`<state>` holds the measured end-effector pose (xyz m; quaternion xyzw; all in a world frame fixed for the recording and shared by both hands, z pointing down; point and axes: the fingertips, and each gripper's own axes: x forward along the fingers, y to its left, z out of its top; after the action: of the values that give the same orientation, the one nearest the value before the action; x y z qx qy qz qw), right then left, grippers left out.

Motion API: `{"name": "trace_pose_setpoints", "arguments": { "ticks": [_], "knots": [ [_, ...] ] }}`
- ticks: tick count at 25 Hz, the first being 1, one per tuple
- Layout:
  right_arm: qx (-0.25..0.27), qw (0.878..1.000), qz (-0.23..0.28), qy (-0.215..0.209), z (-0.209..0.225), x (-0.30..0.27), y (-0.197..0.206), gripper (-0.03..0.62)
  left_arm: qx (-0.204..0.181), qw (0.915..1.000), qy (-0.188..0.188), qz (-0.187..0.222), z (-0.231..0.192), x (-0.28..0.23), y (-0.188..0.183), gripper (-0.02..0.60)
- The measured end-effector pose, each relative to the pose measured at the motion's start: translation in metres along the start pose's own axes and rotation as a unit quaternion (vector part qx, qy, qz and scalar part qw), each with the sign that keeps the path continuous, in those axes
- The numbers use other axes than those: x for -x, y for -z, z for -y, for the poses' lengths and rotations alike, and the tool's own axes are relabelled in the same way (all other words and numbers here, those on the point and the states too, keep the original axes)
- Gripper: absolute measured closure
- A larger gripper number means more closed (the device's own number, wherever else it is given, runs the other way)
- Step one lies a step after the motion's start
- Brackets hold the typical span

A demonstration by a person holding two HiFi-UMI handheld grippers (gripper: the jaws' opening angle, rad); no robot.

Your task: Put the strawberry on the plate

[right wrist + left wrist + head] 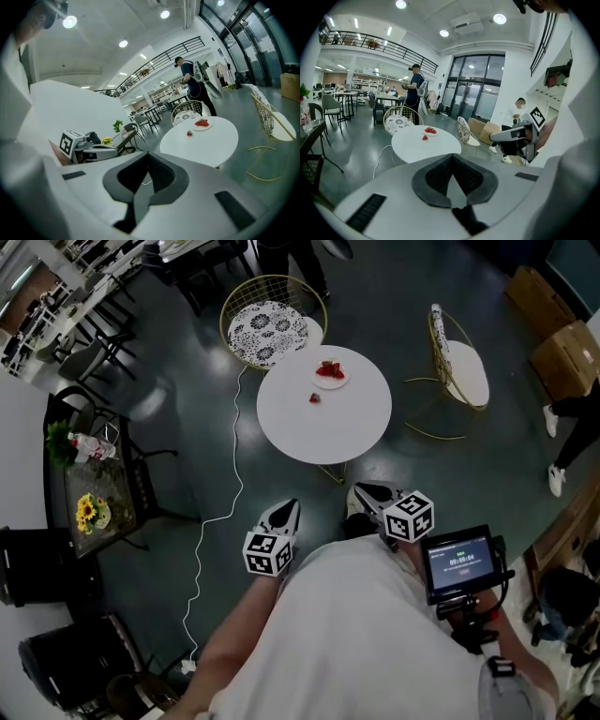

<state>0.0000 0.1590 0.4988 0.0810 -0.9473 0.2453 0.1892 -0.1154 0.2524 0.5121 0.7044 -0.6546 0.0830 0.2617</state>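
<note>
Facing table (328,432): round and white, well ahead of both sets of jaw tips; neither gripper is over it.
Left gripper (291,505): jaws closed together with nothing between them; held near the person's body and pointing toward the table.
Right gripper (361,491): jaws closed together and empty; just beside the left gripper and equally far from the table.
Plate (330,386): on the part of the table farthest from the grippers; it already carries red strawberries.
Strawberry (315,398): a single one on the bare tabletop, on the gripper side of the plate, near its rim but apart from it.
Step in hand: judged to be the reach-in stage; no pickup has begun.
Next move: bring one gripper in over the table, open its jaws wide enough to straddle the strawberry, and close gently, since soft fruit likely bruises. Then carry it to the plate just beyond.
</note>
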Motion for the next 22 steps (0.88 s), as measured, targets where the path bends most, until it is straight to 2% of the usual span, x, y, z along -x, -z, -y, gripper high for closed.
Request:
{"name": "trace_pose_setpoints", "arguments": {
  "ticks": [5,16,22],
  "knots": [
    [0.003,1.000,0.004,-0.006,0.036,-0.027,-0.026,0.586,-0.007,1.0000,-0.005,0.002,-0.020,-0.035,-0.022,0.575],
    [-0.003,1.000,-0.006,-0.017,0.085,-0.058,-0.071,0.586,-0.011,0.9998,-0.012,-0.011,-0.046,-0.089,-0.068,0.575],
    [-0.007,1.000,-0.003,-0.030,0.120,-0.068,-0.096,0.586,0.015,0.9994,-0.023,-0.020,-0.055,-0.124,-0.081,0.575]
  ]
}}
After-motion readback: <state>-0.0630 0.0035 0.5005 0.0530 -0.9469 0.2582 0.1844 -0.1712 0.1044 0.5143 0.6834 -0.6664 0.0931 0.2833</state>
